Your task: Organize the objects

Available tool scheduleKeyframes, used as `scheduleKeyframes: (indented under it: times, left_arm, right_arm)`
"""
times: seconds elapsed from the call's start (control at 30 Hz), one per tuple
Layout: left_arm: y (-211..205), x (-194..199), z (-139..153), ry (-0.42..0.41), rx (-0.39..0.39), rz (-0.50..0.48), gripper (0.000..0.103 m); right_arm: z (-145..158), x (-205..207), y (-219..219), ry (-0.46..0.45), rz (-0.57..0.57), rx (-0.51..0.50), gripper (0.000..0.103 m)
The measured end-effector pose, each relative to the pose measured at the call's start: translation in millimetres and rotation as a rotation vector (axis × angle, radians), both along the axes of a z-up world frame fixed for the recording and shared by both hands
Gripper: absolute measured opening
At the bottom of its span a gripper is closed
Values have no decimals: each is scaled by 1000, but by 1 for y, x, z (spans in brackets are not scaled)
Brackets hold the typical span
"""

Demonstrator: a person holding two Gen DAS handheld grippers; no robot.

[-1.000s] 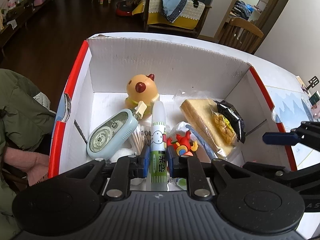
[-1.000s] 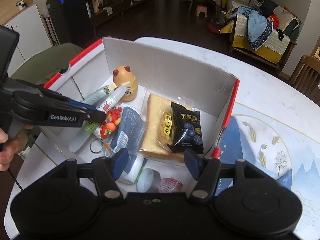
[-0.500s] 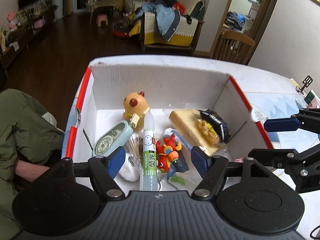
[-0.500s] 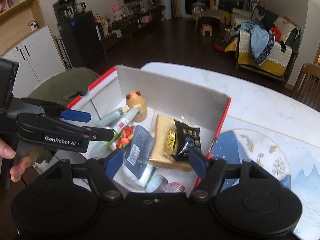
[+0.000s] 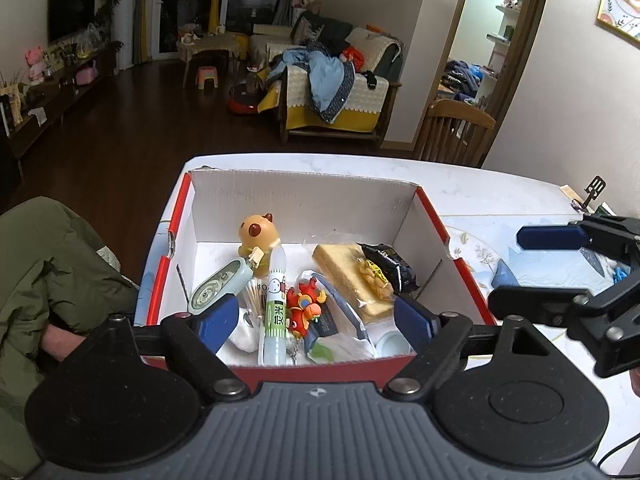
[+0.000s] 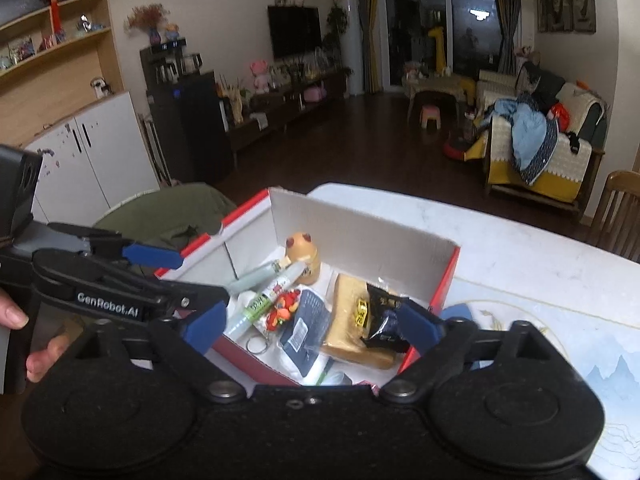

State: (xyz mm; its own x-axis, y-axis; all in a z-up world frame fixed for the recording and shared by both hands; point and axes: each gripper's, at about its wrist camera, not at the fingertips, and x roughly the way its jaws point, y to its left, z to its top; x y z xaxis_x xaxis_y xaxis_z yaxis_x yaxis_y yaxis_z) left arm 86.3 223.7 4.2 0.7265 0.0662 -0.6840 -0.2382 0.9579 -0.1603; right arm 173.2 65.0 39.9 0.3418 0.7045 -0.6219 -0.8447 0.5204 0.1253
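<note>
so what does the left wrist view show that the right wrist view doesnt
Only the left wrist view shows the teal correction tape clearly, the cotton swabs and the white cap in the box's near corner. Only the right wrist view shows the keyring and the hand holding the left gripper. Both show the red box, yellow figurine, glue stick, red toy, bread and black snack packet; both grippers are open and empty.

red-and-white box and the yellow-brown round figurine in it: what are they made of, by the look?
Red-and-white open box: looks like corrugated cardboard, matte white inside and printed red outside; its top edges show raw cut board. Yellow-brown round figurine: probably moulded plastic or vinyl, going by its smooth skin and soft sheen; the pictures cannot settle which.
</note>
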Motion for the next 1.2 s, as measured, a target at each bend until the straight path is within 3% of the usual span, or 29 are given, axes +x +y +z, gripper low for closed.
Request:
scheduleKeyframes:
  times: [0.17,0.43,0.8,1.2]
  left_arm:
    - [-8,-12,6,-15,30,31,103]
    - [-19,-26,16,-51,65,60,103]
    - [-36,-44,24,-78,56,81,103]
    - [-59,-48,25,-69,158,90,103]
  right_arm:
    - [8,-4,-12,-2,-4,50,103]
    - [13,-10,-26,-8,-1,84,103]
    - [12,-24,-42,-4,11,101,103]
    - [9,-30,-54,12,8,114,103]
